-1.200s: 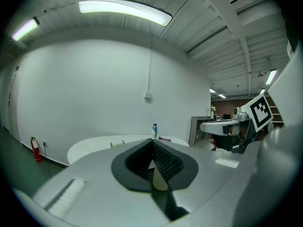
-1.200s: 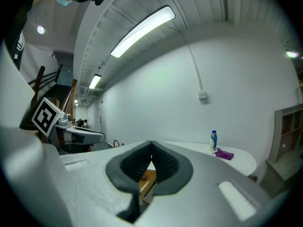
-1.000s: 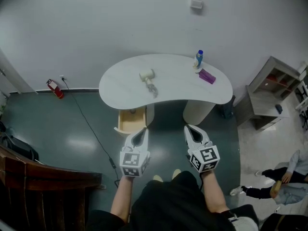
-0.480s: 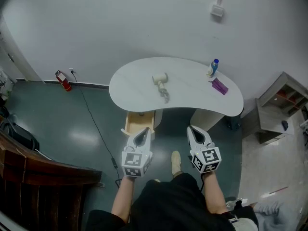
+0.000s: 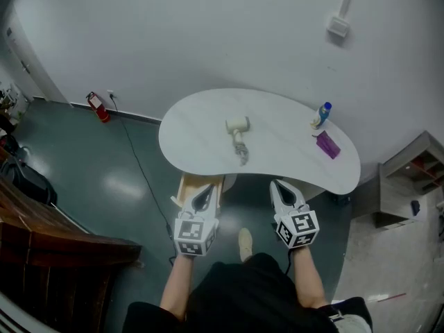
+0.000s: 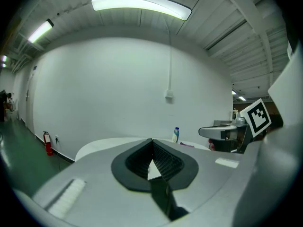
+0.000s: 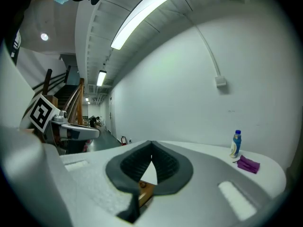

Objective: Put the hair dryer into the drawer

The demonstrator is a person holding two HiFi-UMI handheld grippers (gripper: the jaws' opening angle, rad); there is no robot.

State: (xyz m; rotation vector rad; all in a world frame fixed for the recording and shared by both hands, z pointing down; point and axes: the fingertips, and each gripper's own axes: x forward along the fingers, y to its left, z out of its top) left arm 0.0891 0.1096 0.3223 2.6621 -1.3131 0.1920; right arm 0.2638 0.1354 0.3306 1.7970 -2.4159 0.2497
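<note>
The cream hair dryer [image 5: 238, 126] lies in the middle of the white kidney-shaped table [image 5: 201, 141], its cord trailing toward the front edge. Below that edge a wooden drawer [image 5: 191, 184] stands pulled open. My left gripper [image 5: 207, 190] is held just in front of the drawer, jaws shut and empty; in the left gripper view its tips [image 6: 152, 143] meet with the table beyond. My right gripper [image 5: 276, 186] hangs level beside it near the table's front edge, shut with nothing held [image 7: 151, 144]. Neither gripper touches the hair dryer.
A blue-capped bottle [image 5: 324, 114] and a purple pouch [image 5: 328, 145] sit at the table's right end. A red fire extinguisher [image 5: 97, 106] and a floor cable [image 5: 141, 168] are at the left. Dark wooden furniture [image 5: 55, 238] stands near left, a grey shelf [image 5: 411, 186] at right.
Both grippers and the person have come forward to the table's front edge. The left gripper now overlaps the open drawer. The people at the right have gone out of view.
</note>
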